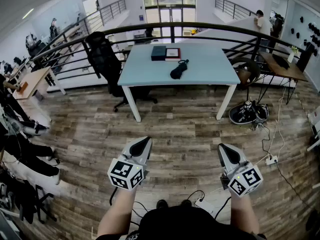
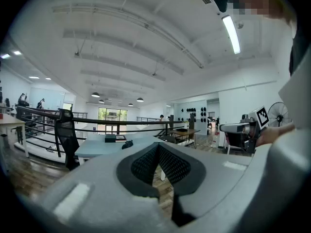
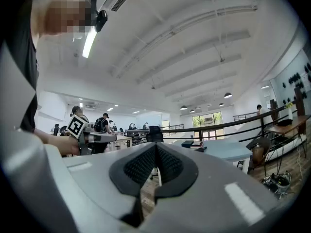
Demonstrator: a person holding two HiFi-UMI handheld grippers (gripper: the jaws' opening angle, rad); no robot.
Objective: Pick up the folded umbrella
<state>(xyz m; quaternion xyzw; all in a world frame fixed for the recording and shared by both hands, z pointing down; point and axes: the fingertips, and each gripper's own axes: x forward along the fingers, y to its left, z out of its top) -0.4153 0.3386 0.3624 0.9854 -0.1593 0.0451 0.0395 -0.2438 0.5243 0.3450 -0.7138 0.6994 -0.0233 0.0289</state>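
A black folded umbrella [image 1: 179, 69] lies on the pale blue table [image 1: 210, 71] across the room, near its middle. It shows small in the left gripper view as the umbrella [image 2: 127, 144] and in the right gripper view as the umbrella [image 3: 201, 149]. My left gripper [image 1: 145, 143] and right gripper [image 1: 223, 149] hang over the wooden floor, far short of the table. Both point level toward it, jaws shut with nothing between them. The left gripper [image 2: 158, 147] and right gripper [image 3: 155, 147] show closed pads in their own views.
A dark box [image 1: 159, 52] and a framed book [image 1: 173, 53] lie at the table's far edge. A black office chair [image 1: 106, 59] stands left of the table, a black railing [image 1: 200, 29] behind it. Cables and a power strip [image 1: 271, 160] lie on the floor at right, with gear [image 1: 247, 112] by the table leg.
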